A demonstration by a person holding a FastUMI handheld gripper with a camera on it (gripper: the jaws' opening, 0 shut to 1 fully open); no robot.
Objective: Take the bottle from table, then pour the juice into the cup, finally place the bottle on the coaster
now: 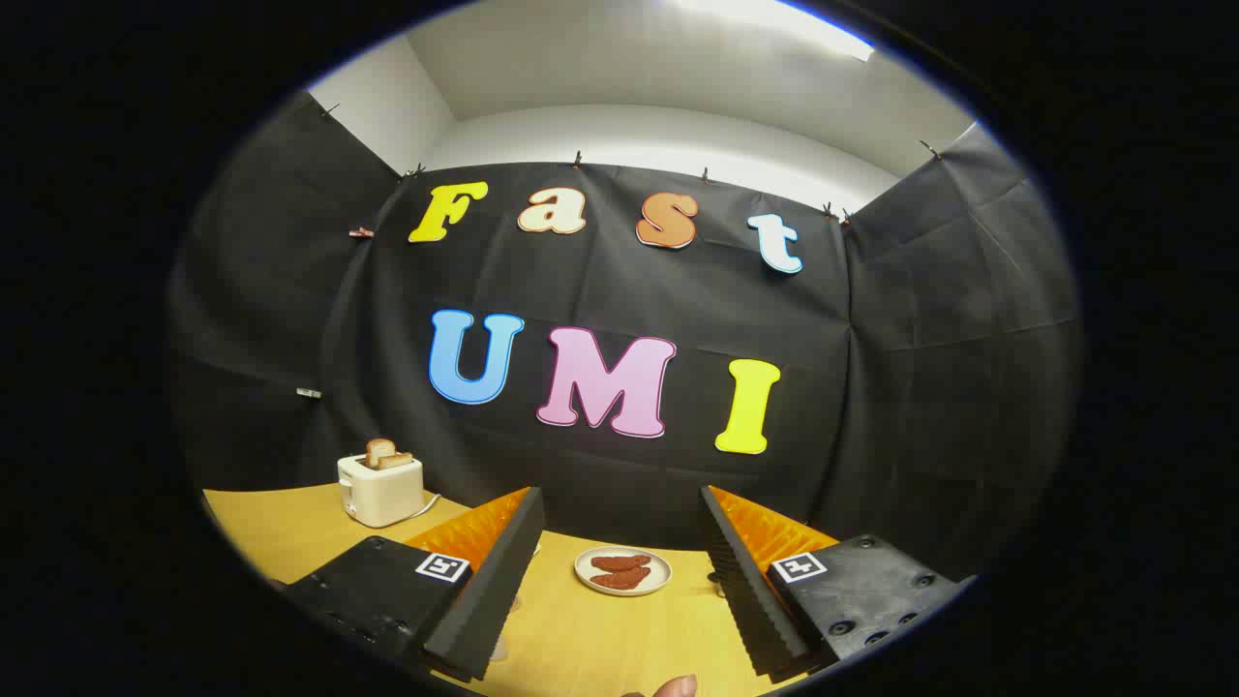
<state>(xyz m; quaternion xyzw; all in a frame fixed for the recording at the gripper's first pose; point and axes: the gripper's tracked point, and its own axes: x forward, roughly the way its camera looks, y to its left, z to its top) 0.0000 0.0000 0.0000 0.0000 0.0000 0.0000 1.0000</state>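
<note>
My gripper is held above the yellow wooden table, open, with a wide gap and nothing between its two ridged black fingers. A small pinkish rounded tip pokes up close below the fingers; I cannot tell what it is. A faint clear shape, perhaps glass, sits against the inner side of the left finger, mostly hidden by it. A small dark thing peeks out beside the right finger.
Beyond the fingers, near the table's far edge, a white plate holds two brown pieces of food. A cream toaster with two slices of toast stands at the far left. Black cloth walls close off the table's back and sides.
</note>
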